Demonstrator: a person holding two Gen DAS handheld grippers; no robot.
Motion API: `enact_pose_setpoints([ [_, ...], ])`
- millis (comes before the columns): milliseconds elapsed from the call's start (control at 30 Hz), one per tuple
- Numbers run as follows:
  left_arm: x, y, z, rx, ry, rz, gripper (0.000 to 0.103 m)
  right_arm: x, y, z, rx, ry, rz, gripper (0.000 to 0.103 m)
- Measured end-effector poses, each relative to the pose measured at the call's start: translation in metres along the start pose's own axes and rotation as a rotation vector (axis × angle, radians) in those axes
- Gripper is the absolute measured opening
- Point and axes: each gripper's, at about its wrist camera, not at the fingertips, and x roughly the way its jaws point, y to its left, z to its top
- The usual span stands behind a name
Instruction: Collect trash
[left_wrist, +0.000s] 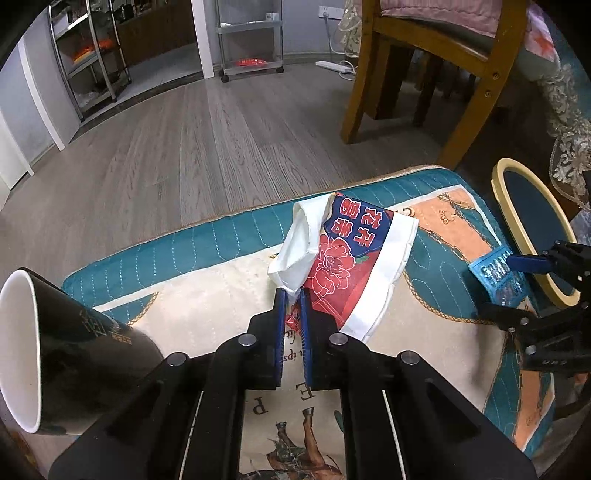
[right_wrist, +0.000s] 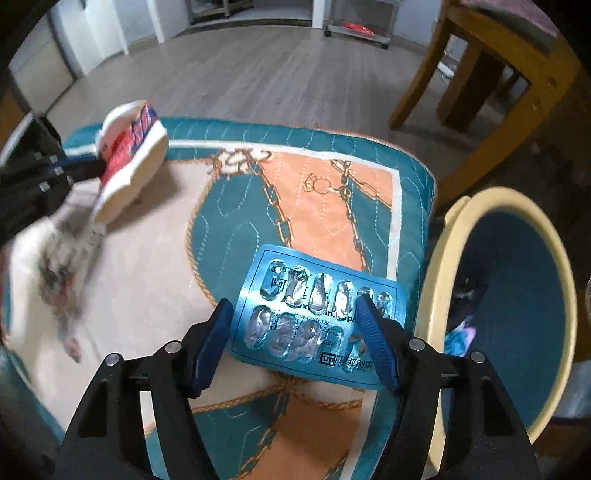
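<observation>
Trash is in reach of both our hands at this moment. Our left gripper (left_wrist: 291, 295) has its jaws closed on the lower edge of a red and blue paper wrapper (left_wrist: 341, 258), which stands up from the quilted cushion (left_wrist: 207, 295). Our right gripper (right_wrist: 295, 325) has its jaws open around a blue blister pack (right_wrist: 317, 314); in the right wrist view the pack lies flat on the cushion, near its edge, just beside the yellow-rimmed bin (right_wrist: 436, 266). Whether the right pad already touches the pack, we cannot tell.

To do this step well, we should close the right jaws slowly across the short side of the pack, because it is thin and stiff and may slide or bend. We judge it better to squeeze only until it stays firm, then carry it over the bin.

Both grippers point steeply down at the cushion, the left at the middle, the right at the side by the bin. A black paper cup (left_wrist: 74, 354) lies on its side at the left.
</observation>
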Motion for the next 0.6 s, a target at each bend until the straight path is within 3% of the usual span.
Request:
enact_pose_setpoints([
  [300, -0.018, -0.018, 0.013, 0.038, -0.055, -0.008, 0.007, -0.066, -0.030, 0.009, 0.136, -0.150, 0.067, 0.069],
  [500, -0.039, -0.078, 0.032, 0.133, -0.106, -0.071, 0.007, -0.118, -0.100, -0.005, 0.303, -0.241, 0.037, 0.069],
  [600, -0.048, -0.130, 0.039, 0.225, -0.119, -0.117, 0.007, -0.136, -0.147, -0.018, 0.393, -0.281, 0.039, 0.069],
])
